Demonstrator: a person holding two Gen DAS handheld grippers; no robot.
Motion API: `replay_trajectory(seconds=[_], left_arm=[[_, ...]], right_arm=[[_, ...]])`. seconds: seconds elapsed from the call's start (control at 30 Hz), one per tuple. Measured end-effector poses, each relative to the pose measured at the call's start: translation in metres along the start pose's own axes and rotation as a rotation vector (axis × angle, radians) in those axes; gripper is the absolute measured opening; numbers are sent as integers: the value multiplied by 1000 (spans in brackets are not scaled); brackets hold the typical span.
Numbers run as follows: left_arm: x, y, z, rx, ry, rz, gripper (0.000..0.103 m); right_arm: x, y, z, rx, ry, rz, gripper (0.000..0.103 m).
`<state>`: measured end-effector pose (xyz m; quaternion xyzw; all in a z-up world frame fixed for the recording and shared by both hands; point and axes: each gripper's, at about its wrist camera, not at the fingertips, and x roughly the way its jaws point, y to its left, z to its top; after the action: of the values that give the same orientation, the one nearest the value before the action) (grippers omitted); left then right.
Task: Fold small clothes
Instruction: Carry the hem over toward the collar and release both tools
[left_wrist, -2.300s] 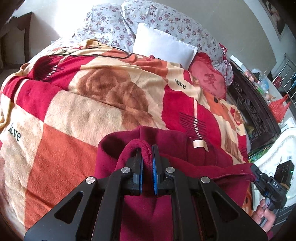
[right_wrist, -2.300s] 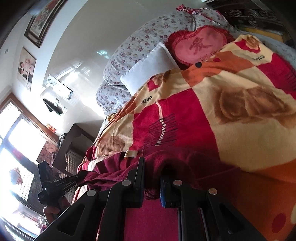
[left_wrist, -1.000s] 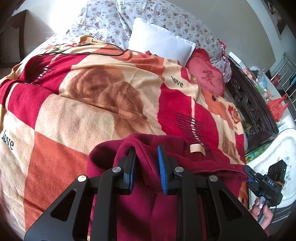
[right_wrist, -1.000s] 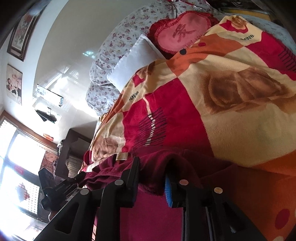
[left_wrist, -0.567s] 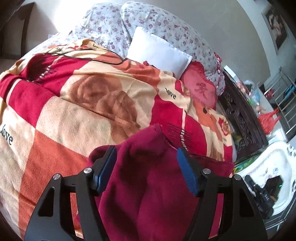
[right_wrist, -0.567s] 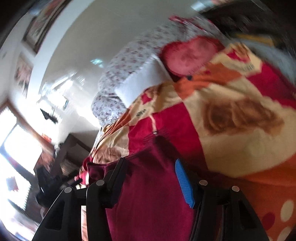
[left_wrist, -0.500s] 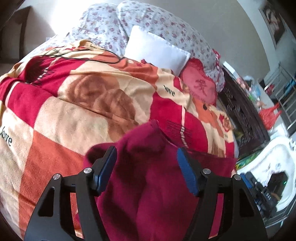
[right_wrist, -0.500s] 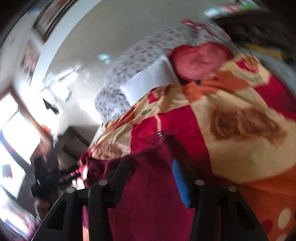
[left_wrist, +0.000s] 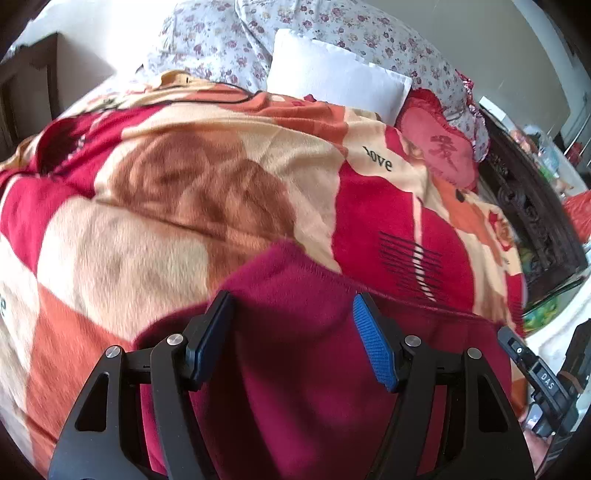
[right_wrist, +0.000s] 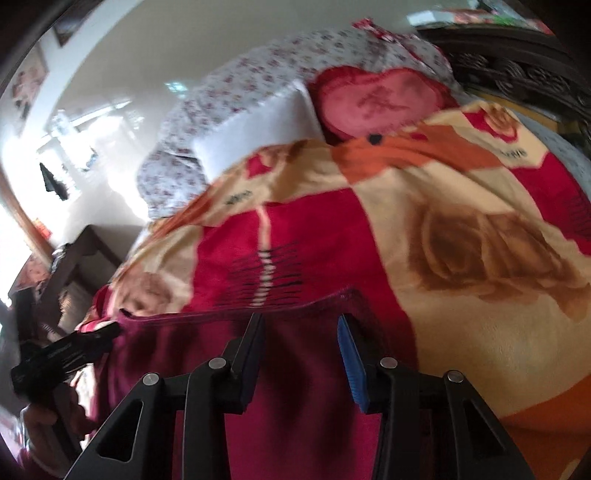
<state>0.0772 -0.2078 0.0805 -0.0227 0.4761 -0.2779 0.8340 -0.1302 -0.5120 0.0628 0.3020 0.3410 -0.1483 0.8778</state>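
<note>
A dark red fleece garment (left_wrist: 295, 387) lies spread on the patterned blanket (left_wrist: 147, 240), its far edge (right_wrist: 258, 314) running straight across. My left gripper (left_wrist: 290, 299) hovers open over the garment's far left corner, and nothing is between its blue pads. In the right wrist view my right gripper (right_wrist: 299, 319) sits over the far right part of the garment (right_wrist: 295, 424). Its jaws are closing with a clear gap, and the pads press on no cloth. The right gripper's black body (left_wrist: 539, 373) shows at the lower right of the left view.
A white pillow (left_wrist: 332, 74), floral pillows (left_wrist: 240, 37) and a red heart cushion (left_wrist: 439, 147) lie at the head of the bed. Dark carved furniture (left_wrist: 535, 221) stands along the bed's right side. A dark wooden cabinet (right_wrist: 74, 266) stands on the left side.
Both grippers were shut on the garment's raised folded edge, then opened and let it go. The cloth has dropped flat onto the blanket, and both grippers have drawn back slightly.
</note>
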Motion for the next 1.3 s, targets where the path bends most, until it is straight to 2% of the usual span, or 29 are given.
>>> replay_trajectory(seconds=[0.07,0.2,0.27,0.47,0.63,0.77,1.0,1.13,1.3], left_arm=[[5,2,3,-2,-13,12,68],[13,9,6,-3,-12,71,68],[15,20,5,-47,0,33,68],[-25,24,-5,-36,-41,21,68],[-67,19,-34,29,-70,-34,68],[-75,21,-65,36,-51,-30,68],[-50,34,-107,58,31,61,68],[-37,51,-114,1,47,56,76],[-53,61,-116,-47,63,42,76]], right_arm=[[10,-10,-3,42,18,-5,39],[10,-8,-4,12,-4,-21,38],[6,-7,-4,-3,3,-23,38],[-40,5,-10,-44,-27,-10,40],[-79,17,-42,-114,-17,18,46],[-79,20,-65,-144,15,-8,46],[-57,13,-84,-135,53,-51,46],[-46,12,-84,-155,56,-86,47],[-66,18,-81,-148,78,-87,47]])
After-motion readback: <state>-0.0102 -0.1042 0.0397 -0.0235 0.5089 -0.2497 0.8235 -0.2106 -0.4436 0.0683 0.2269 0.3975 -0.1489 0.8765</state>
